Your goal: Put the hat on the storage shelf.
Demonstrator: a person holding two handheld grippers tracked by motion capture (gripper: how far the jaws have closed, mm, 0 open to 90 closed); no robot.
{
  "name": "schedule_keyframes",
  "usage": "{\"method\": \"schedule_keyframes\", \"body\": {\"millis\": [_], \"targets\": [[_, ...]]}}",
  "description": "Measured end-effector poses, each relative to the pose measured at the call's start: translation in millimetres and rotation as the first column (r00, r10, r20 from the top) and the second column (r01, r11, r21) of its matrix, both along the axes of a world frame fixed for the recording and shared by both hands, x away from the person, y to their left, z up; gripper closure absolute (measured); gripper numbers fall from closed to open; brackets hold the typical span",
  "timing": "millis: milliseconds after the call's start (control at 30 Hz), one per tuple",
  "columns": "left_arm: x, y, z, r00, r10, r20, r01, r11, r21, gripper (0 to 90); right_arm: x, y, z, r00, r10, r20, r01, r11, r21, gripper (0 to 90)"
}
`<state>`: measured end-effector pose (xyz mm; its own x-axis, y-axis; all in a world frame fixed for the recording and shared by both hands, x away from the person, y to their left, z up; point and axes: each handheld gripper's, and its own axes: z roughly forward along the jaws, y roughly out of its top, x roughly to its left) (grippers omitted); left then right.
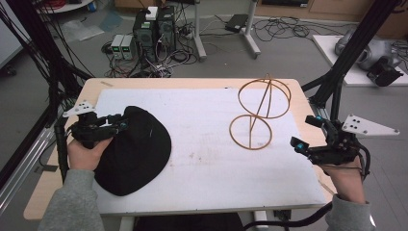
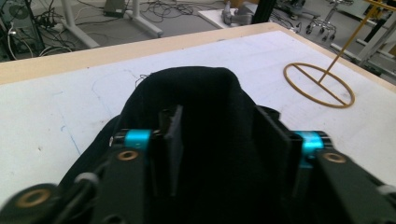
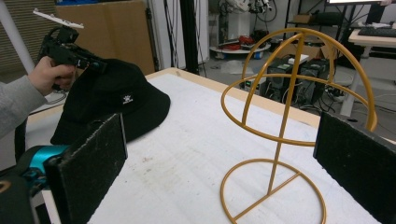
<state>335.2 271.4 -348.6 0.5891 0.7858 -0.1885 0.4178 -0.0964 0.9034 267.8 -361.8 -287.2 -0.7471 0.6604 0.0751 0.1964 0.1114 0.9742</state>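
Note:
A black bucket hat lies at the left of the white mat, with a small white logo on its crown. My left gripper is at the hat's far left edge. Its jaws are partly closed, and the hat's fabric is bunched between them and tented up toward the gripper. A gold wire hat stand rises upright at the right of the mat, with a ring base and a domed top. My right gripper hovers just right of the stand, jaws wide apart and holding nothing.
The white mat covers most of the wooden table. Black frame posts stand at the table's right and left sides. Computers and cables sit on the floor beyond the far edge.

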Motion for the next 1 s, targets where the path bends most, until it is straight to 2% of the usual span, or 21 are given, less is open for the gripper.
{"method": "schedule_keyframes", "body": {"millis": [133,267,367,433,667,767,1000], "targets": [[-2.2,-1.0,0.6,0.9998,-0.011,0.014,0.011,0.9997,0.022,83.0,0.2,0.3,-0.6,1.0,0.002,-0.007,-0.002,1.0,0.0,1.9],[-2.1,-0.4,0.6,0.9999,-0.012,0.008,0.012,0.9998,0.016,86.3,1.0,1.0,-0.9,1.0,0.004,0.0,-0.004,1.0,-0.003,1.9],[-3.1,-1.8,1.3,0.9998,-0.002,0.018,0.002,0.9998,0.021,86.3,1.0,1.0,-0.9,1.0,0.003,0.0,-0.003,1.0,-0.006,1.9],[-3.1,-1.4,1.2,0.9999,-0.002,0.016,0.001,0.9997,0.024,86.6,0.9,0.2,-0.9,0.9999,-0.008,-0.013,0.008,1.0,-0.004,1.9],[-4.6,-2.0,4.2,0.9997,-0.02,0.017,0.02,0.9993,0.031,87.5,1.1,-1.8,-0.7,0.9999,-0.014,-0.005,0.014,0.9999,0.001,1.9],[-6.6,-2.8,9.7,0.9989,-0.042,0.019,0.041,0.9987,0.03,87.6,1.5,-1.4,-0.3,0.9997,-0.019,-0.019,0.019,0.9997,0.016,1.9],[-12.9,-8.7,33.5,0.9931,-0.113,0.032,0.112,0.9935,0.016,87.7,1.6,-1.9,0.1,0.9998,-0.018,-0.009,0.018,0.9997,0.016,1.9]]}}
